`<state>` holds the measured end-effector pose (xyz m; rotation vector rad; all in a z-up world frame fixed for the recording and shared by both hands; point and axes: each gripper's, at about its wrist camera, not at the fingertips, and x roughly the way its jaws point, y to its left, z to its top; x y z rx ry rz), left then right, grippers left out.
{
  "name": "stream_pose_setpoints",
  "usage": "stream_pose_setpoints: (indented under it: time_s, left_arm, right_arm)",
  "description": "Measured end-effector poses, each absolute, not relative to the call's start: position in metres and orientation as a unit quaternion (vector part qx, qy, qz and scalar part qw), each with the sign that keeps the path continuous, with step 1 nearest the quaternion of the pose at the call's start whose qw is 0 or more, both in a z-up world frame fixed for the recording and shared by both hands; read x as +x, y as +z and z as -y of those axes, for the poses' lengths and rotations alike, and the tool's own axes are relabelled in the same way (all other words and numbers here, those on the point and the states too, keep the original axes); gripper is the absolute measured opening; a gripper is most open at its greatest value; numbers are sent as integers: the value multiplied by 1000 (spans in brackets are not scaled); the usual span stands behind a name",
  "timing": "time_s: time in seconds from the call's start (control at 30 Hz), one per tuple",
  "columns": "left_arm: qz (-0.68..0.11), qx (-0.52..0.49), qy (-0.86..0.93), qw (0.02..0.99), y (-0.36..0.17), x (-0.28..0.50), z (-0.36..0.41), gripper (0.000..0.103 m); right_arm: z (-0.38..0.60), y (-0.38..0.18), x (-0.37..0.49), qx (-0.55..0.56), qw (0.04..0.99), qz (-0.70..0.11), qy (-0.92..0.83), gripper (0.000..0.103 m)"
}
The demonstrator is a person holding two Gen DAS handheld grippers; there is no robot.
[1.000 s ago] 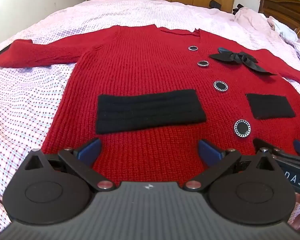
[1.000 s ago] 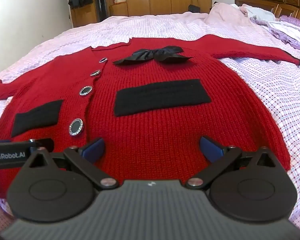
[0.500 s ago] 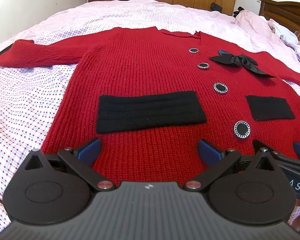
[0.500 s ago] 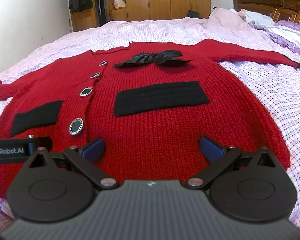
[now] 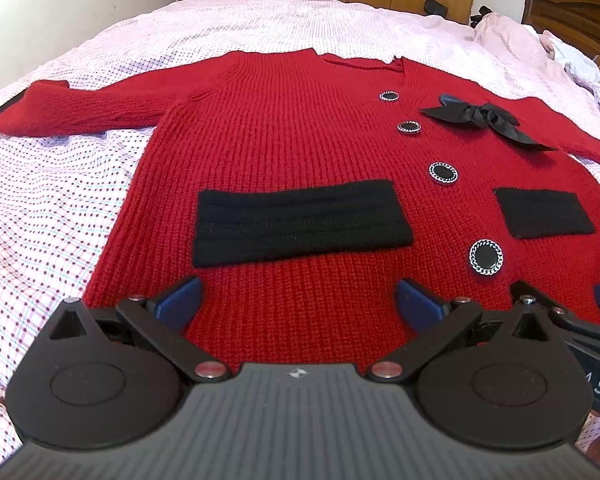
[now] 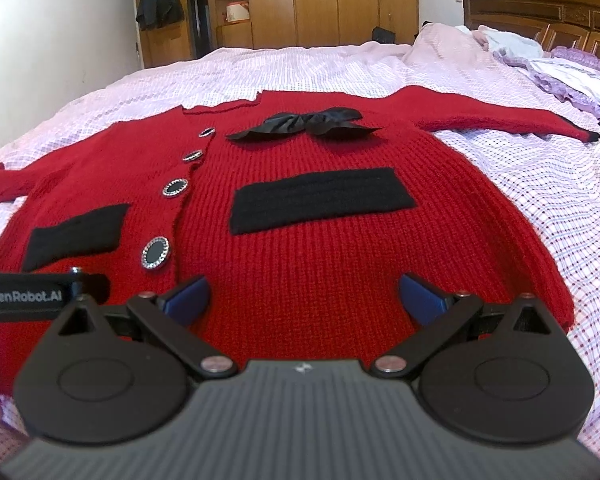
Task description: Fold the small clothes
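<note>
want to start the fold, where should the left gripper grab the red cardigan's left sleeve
Grip the left sleeve at its cuff end, coming in from the outer side over the bedspread. The sleeve lies flat and stretched straight out from the red cardigan, so its free end probably lifts most easily and can be carried across the body. The left gripper is open.

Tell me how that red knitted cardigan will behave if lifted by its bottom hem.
The red cardigan is chunky rib knit lying limp, so it will probably sag and stretch. Its spread sleeve would likely trail. The black bow may flop.
</note>
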<state>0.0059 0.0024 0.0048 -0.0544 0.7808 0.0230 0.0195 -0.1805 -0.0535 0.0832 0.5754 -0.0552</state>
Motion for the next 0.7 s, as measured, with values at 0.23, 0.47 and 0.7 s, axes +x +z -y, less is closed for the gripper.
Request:
stream_pose_setpoints:
  time_s: [0.23, 0.47, 0.7]
  left_arm:
    - [-389, -23, 10, 921, 6, 9, -3, 103]
    - [-395, -18, 13, 918, 7, 10, -1, 103]
    - [-393, -15, 11, 920, 6, 8, -1, 103]
  right_arm:
    - [182, -52, 24, 37, 954, -297, -20, 103]
    - [183, -55, 24, 32, 955, -296, -12, 103]
    - [182, -55, 24, 30, 956, -292, -14, 103]
